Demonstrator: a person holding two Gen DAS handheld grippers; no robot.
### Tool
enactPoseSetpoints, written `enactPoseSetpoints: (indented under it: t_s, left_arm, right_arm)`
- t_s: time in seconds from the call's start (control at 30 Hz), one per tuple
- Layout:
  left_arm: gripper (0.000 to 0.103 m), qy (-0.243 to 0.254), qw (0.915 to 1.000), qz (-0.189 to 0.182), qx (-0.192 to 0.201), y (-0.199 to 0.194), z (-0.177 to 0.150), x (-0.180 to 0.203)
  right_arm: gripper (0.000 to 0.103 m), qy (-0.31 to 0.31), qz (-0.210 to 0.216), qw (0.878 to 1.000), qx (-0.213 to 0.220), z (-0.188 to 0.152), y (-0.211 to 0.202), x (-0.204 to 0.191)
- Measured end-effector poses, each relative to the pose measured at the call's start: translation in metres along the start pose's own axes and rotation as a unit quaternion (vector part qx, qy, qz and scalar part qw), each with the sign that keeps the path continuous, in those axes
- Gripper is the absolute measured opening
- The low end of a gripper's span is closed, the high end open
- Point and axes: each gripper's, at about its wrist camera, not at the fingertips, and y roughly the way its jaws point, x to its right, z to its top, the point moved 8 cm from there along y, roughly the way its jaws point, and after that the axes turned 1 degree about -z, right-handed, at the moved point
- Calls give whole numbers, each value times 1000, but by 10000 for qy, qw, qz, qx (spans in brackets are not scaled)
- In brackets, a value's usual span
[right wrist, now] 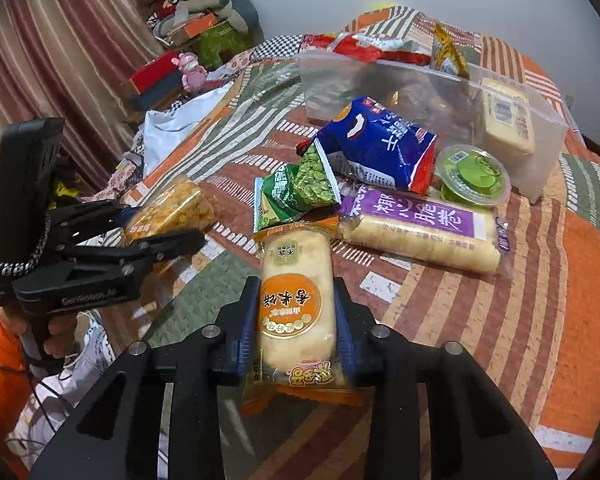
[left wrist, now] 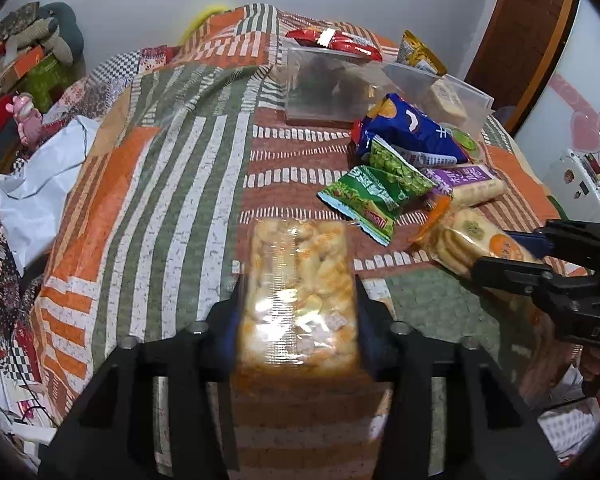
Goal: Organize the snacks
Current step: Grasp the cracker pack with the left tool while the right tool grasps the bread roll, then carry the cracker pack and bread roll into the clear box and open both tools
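Note:
My left gripper [left wrist: 298, 280] is shut on a clear pack of orange rice crackers [left wrist: 298, 288], also seen in the right wrist view [right wrist: 172, 210]. My right gripper [right wrist: 296, 284] is shut on a rice cracker pack with an orange round label [right wrist: 296, 300]; it also shows in the left wrist view [left wrist: 472, 240]. Beyond lie two green pea packets [right wrist: 300, 192], a blue bag [right wrist: 380, 148], a purple-labelled roll pack [right wrist: 420, 232], and a green jelly cup [right wrist: 474, 178]. A clear plastic box [right wrist: 540, 136] holds a yellow pack [right wrist: 504, 120].
A patchwork cloth [left wrist: 172, 184] covers the table. A second clear box [left wrist: 320, 84] stands behind, with a red bag [left wrist: 336, 42] and a yellow bag [left wrist: 418, 54] at the far edge. White crumpled cloth [left wrist: 40, 184] and clutter lie off the left side.

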Motion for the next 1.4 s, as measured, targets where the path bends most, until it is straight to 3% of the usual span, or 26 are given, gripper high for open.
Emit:
enactPoseSetpoints:
  t_s: [0.37,0.77,1.4]
  left_arm:
    - [45,-76,9993,-70,352,-18,27,4]
    - [45,30,9951,-188,967,-42,96,22]
    - [45,212,9916,-303,1238,-16,188,42]
  right_arm:
    - [31,411,-204,9961,758,23,-45,25]
    - [31,740,-709,9834,1498,60,-87,70]
    - [31,1101,-1054,9644,2163,114,-112,127]
